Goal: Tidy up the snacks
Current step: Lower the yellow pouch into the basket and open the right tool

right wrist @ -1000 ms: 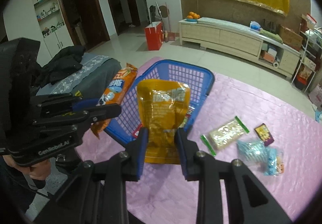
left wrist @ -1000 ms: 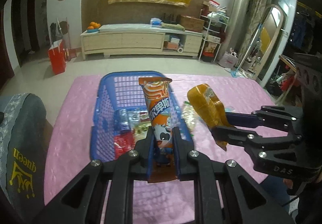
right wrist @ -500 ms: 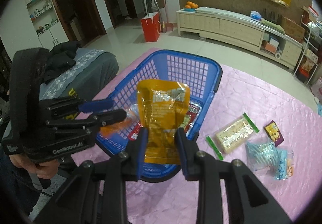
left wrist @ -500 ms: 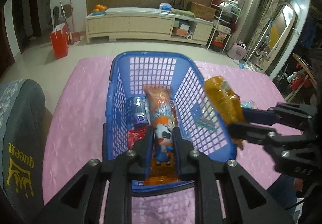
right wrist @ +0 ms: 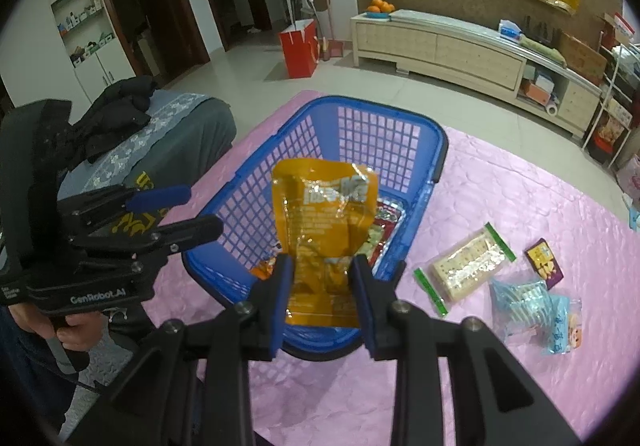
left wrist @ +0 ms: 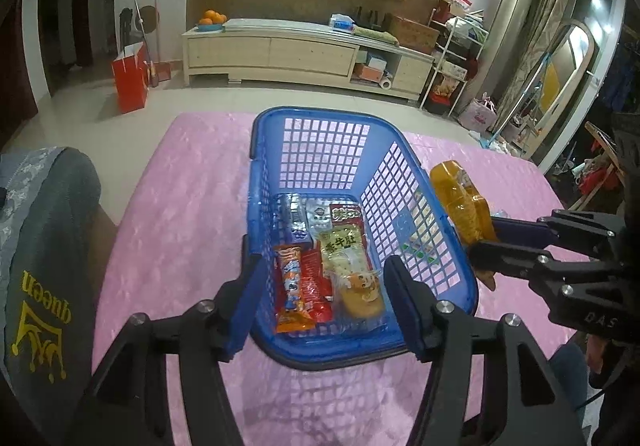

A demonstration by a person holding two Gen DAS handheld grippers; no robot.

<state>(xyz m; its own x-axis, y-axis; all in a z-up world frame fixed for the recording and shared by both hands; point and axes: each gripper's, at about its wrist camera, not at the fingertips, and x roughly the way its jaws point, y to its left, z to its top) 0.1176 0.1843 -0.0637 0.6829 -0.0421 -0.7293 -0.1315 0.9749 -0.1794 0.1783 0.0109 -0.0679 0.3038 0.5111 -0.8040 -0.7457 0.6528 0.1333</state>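
above the blue basket [left wrist: 416,181] rim, left tongs [left wrist: 322,300] opening, empty

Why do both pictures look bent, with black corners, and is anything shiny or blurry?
Left wrist view: fisheye lens bows the cabinet and blackens corners; the basket is sharp. Right wrist view: same curving; room light glares off the orange pouch; fingers up close look oversized.

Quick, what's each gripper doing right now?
Left gripper: fingers opening, nothing between them, over the blue basket.
Right gripper: shut on the orange packet.
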